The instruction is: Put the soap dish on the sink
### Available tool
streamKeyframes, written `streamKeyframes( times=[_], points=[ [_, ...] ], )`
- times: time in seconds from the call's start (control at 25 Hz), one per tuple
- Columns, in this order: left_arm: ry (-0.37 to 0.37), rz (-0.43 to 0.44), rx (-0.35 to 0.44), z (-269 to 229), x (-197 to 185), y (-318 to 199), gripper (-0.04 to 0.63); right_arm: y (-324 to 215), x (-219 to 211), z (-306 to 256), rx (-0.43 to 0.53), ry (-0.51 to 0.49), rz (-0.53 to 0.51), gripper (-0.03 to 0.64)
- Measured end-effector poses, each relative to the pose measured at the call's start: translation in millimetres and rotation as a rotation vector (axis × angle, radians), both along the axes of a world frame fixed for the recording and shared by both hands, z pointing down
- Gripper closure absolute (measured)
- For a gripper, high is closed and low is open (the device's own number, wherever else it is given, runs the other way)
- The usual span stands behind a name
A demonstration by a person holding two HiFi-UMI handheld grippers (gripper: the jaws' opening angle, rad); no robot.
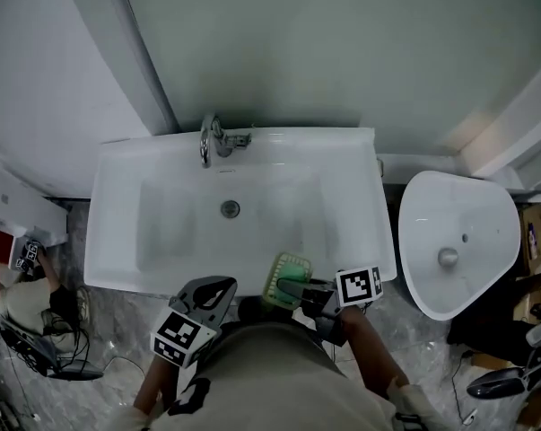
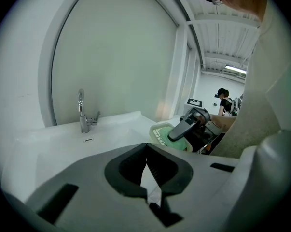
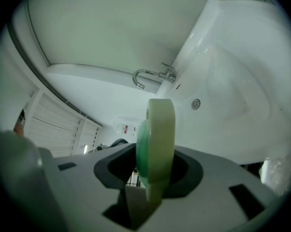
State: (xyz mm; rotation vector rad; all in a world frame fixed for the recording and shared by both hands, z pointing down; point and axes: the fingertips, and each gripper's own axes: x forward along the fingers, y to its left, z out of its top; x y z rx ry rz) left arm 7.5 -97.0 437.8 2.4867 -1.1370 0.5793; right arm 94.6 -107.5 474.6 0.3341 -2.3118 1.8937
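A pale green soap dish [image 1: 291,273] with a slotted insert hangs over the front rim of the white sink [image 1: 116,241], right of the middle. My right gripper [image 1: 284,285] is shut on the dish from the near side. In the right gripper view the dish [image 3: 158,134] stands on edge between the jaws, with the basin beyond. From the left gripper view the dish [image 2: 159,132] shows at the sink's right end. My left gripper [image 1: 218,287] hovers at the front rim, left of the dish. Its jaws [image 2: 146,147] meet with nothing between them.
A chrome faucet [image 1: 213,140] stands at the sink's back edge and a drain [image 1: 230,208] sits mid-basin. A second white basin [image 1: 449,241] stands to the right. A box and cables [image 1: 19,241] lie on the floor at left. A person [image 2: 226,100] stands far off.
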Motion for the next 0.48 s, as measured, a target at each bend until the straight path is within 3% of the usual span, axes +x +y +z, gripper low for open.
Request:
streamKeyframes(
  times=[0.16, 0.48],
  points=[
    [0.067, -0.016, 0.015, -1, -26, -6, 0.577, -2, -17, -8, 0.014, 0.021, 0.017, 0.466],
    [0.174, -0.073, -0.062, 16, -72, -10, 0.577, 0, -50, -16, 0.056, 0.051, 0.016, 0.466]
  ],
)
